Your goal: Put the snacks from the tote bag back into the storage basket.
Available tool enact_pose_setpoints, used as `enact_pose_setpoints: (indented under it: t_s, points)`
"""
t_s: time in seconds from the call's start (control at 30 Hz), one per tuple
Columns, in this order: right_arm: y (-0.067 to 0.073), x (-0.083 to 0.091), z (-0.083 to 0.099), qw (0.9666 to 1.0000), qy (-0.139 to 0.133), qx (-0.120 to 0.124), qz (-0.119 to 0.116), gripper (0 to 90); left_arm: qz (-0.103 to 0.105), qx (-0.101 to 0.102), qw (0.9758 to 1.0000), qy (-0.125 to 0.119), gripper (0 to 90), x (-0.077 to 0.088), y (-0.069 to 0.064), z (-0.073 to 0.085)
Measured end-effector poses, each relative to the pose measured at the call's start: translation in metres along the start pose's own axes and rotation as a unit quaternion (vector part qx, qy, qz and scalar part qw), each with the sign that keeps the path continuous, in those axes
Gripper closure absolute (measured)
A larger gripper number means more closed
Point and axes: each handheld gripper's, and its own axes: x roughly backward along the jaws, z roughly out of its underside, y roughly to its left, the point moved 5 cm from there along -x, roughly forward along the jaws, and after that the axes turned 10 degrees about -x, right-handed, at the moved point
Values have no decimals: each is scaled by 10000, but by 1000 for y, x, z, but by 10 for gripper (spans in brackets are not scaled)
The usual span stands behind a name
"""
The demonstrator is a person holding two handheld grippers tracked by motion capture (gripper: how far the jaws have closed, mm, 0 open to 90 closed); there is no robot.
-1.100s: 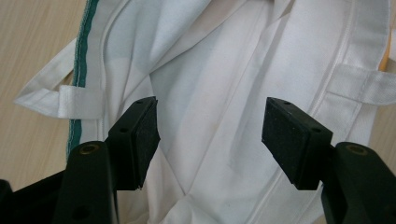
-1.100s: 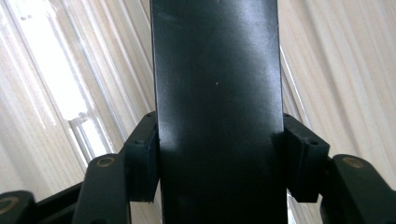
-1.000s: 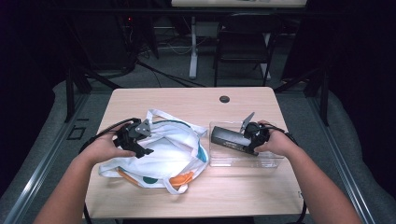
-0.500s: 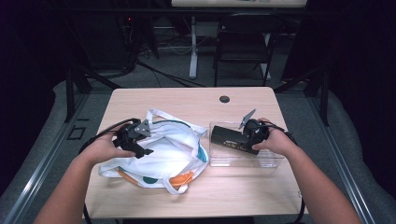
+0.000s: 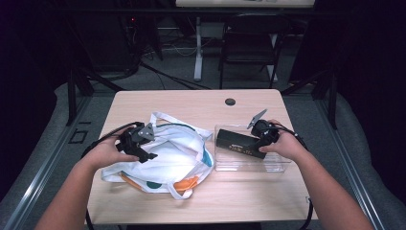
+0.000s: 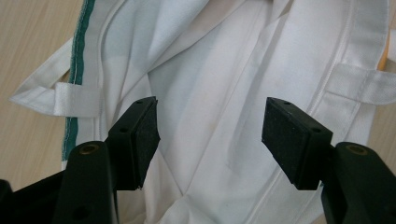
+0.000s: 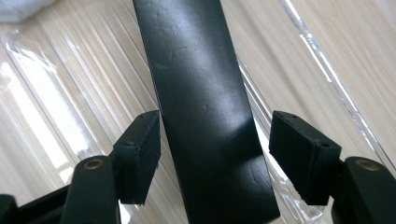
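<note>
High view, black case (image 5: 238, 143) in clear tray (image 5: 273, 165), white bag (image 5: 177, 148) beside

the left gripper (image 6: 210, 135) is seen over a white bag (image 6: 243, 70), with its jaws held wide apart and nothing pressed between them. a green-stitched edge and a strap (image 6: 362, 84) are shown, and bare table (image 6: 32, 46) beside.
</note>
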Motion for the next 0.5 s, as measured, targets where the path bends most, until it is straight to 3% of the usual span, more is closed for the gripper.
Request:
enact_pose_setpoints:
  t_s: [0.13,0.17,0.27,0.5]
  points:
    - [1,8,1,9997,-117,-213,20,360,8,0,10000,-4,361,-1,1,0]
    - [4,9,3,9991,-201,-382,0,364,9,-6,10000,-12,362,-1,1,0]
    - [5,15,7,9992,-101,-369,65,371,35,-26,10000,-29,362,-2,2,-1]
    - [7,25,18,9973,-155,-689,195,378,57,-50,10000,-34,362,-4,4,-2]
